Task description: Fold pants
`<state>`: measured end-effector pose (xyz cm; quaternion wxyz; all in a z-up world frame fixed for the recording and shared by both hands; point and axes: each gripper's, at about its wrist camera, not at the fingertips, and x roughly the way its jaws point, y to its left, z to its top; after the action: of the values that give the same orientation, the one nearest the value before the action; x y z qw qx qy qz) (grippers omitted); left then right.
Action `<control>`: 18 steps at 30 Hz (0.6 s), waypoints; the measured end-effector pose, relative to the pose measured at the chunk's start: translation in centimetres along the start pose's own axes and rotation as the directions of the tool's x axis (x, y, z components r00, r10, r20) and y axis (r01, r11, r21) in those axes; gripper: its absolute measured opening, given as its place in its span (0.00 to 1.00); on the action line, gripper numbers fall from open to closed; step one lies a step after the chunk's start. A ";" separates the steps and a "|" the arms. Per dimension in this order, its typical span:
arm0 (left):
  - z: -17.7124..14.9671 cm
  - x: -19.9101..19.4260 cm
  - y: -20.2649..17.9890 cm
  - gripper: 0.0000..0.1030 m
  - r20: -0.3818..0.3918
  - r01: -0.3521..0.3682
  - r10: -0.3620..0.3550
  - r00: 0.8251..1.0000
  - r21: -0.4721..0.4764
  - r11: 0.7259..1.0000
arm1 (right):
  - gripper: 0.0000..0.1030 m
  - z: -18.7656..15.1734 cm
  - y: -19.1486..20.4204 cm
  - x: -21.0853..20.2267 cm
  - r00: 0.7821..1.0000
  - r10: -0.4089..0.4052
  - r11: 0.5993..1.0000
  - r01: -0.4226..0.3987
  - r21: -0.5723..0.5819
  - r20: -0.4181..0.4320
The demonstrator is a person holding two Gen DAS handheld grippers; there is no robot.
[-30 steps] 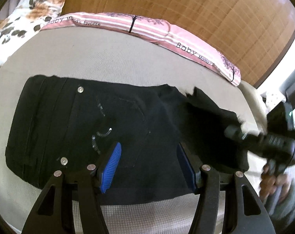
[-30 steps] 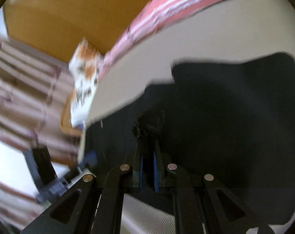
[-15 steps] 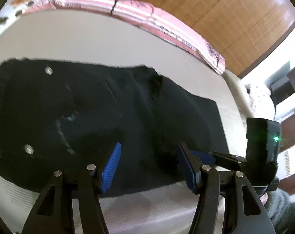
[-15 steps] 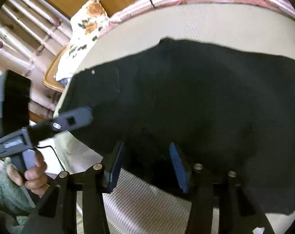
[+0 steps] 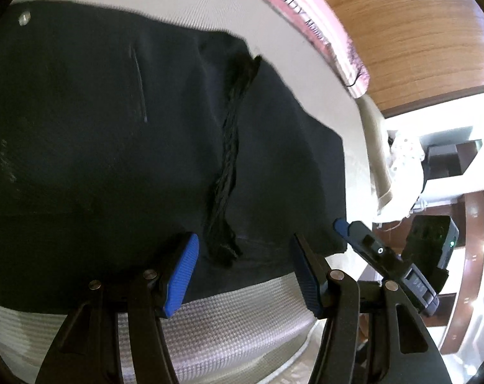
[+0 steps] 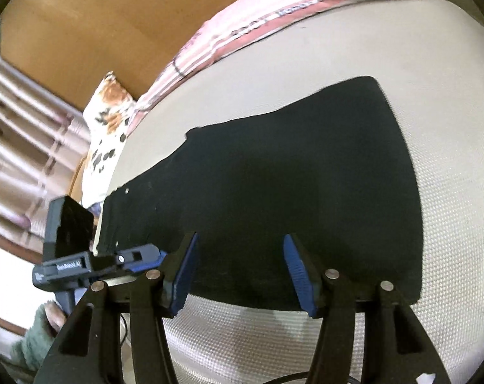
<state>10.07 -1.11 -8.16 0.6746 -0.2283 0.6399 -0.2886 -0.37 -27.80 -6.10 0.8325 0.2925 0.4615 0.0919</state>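
LEFT WRIST VIEW
step: black cotton pants (image 5: 114, 128) lie flat on the bed, one fold looks done; judged to be between folds, nothing gripped
left tool (image 5: 242, 272): blue-padded fingers wide apart, empty, hovering over the near edge of the pants
fringe: frayed black hem strip (image 5: 229, 147) runs across the top layer, its end between the two pads
right tool (image 5: 370, 249): seen side-on just past the pants' right corner; gap between its fingers not readable here
next move: likely a pinch of the near edge or a hem corner to carry the cloth over; both layers need catching, the fringe may snag
bed: cream waffle-weave bed cover (image 5: 242, 313) under the pants
around: pink striped pillow (image 5: 322, 28) along the far side, brown woven wall panel (image 5: 402, 16) behind

RIGHT WRIST VIEW
pants (image 6: 290, 192): dark slab across the cream cover (image 6: 450, 160), narrow end to the far right, waist with small rivets at left
right tool (image 6: 238, 272): fingers spread, empty, over the near edge
left tool (image 6: 139, 256): at the waist end by the bed's edge, held by a hand in a green sleeve
around: floral white-and-orange cushion (image 6: 107, 121) far left, pink pillow (image 6: 242, 35) at the back
in the way: nothing lies on the pants; the tools sit close together at the near edge
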 end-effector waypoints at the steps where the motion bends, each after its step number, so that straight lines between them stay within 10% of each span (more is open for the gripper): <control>1: 0.0 0.3 0.1 0.57 -0.009 0.001 -0.001 1.000 -0.007 1.000 | 0.51 0.0 -0.3 0.0 1.000 0.002 1.000 -0.002 0.010 0.000; 6: 0.2 1.5 -0.3 0.56 -0.033 0.001 -0.001 0.999 -0.019 1.000 | 0.51 0.1 -0.9 0.1 1.000 0.004 0.999 -0.004 0.034 0.006; 11: 0.0 2.5 -0.5 0.14 -0.063 -0.016 0.014 0.998 -0.029 0.999 | 0.51 0.4 -1.6 -0.2 1.000 -0.013 0.998 0.013 0.057 0.010; 18: -1.5 1.1 -1.6 0.09 0.000 -0.067 0.067 0.998 0.054 0.996 | 0.53 0.3 -2.4 -0.9 0.997 -0.079 0.996 0.079 0.039 0.009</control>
<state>8.44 -2.95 -7.95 0.6893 -0.1880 0.6398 -0.2831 -0.88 -30.27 -6.72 0.8320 0.2906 0.4702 0.0483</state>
